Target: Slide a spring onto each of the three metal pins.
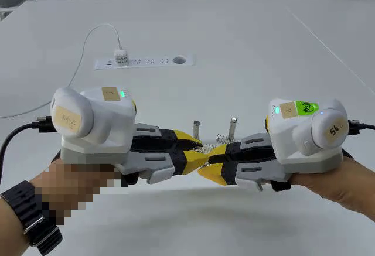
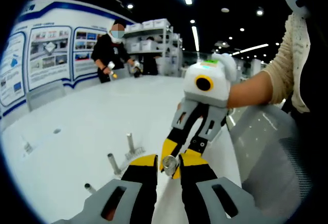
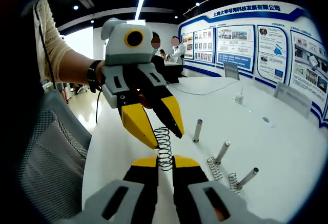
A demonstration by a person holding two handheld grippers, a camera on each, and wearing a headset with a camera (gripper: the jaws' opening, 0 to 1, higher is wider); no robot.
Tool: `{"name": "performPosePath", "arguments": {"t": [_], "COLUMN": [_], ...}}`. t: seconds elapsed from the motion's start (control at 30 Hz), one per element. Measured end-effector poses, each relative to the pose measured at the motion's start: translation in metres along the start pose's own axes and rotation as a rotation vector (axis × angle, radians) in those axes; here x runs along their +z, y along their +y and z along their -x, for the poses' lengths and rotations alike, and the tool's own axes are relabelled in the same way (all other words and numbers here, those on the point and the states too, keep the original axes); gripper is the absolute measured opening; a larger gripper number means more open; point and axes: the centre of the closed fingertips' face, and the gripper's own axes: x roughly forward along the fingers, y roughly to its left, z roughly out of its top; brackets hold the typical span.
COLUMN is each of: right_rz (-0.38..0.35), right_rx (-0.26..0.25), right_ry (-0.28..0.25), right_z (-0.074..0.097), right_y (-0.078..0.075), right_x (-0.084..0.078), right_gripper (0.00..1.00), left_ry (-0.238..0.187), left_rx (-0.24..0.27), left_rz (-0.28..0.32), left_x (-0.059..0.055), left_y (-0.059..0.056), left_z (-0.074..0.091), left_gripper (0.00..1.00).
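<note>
I take this for the last spring's turn, mid-handover or mid-straightening. Closest to me, the right gripper (image 3: 165,163) has its jaws drawn narrow on one end of the loose spring (image 3: 164,149), which stands out from them in the air over the surface (image 3: 287,147). The left gripper (image 3: 166,138) meets it head-on. Its jaws sit a little apart on either side of the spring's other end, and I cannot tell whether they pinch it.

Beyond, in the right gripper view, the nearest pin (image 3: 248,177) and the middle pin (image 3: 222,152) each have a seated spring (image 3: 234,181) at the foot, around or just beside them. The far pin (image 3: 197,130) stands bare.

Next I need one gripper to let go. The other must then turn the coil's open end down over that bare pin, bore lined up with the tip.
</note>
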Motion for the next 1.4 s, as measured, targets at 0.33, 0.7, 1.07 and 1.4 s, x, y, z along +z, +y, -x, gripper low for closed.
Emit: {"name": "performPosePath", "arguments": {"t": [0.33,0.7,1.07,1.4], "right_rz": [-0.06,-0.083,-0.001,0.013], "right_rx": [0.002,0.009,-0.022,-0.041], "right_ry": [-0.058,-0.076,-0.055,-0.042], "right_z": [0.005,0.004,0.002,0.003], "right_y": [-0.002,-0.002,-0.003,-0.007], "right_x": [0.009,0.012,0.011,0.009], "right_gripper": [0.11,0.11,0.11,0.2], "left_ry": [-0.031,-0.057,-0.038,0.0], "left_rx": [0.01,0.009,0.01,0.027], "left_rz": [0.029,0.034,0.017,0.009], "left_x": [0.001,0.007,0.006,-0.002], "left_y": [0.001,-0.001,0.0,0.006], "left_z": [0.004,0.003,0.001,0.006], "left_gripper": [0.15,0.11,0.1,0.1]}}
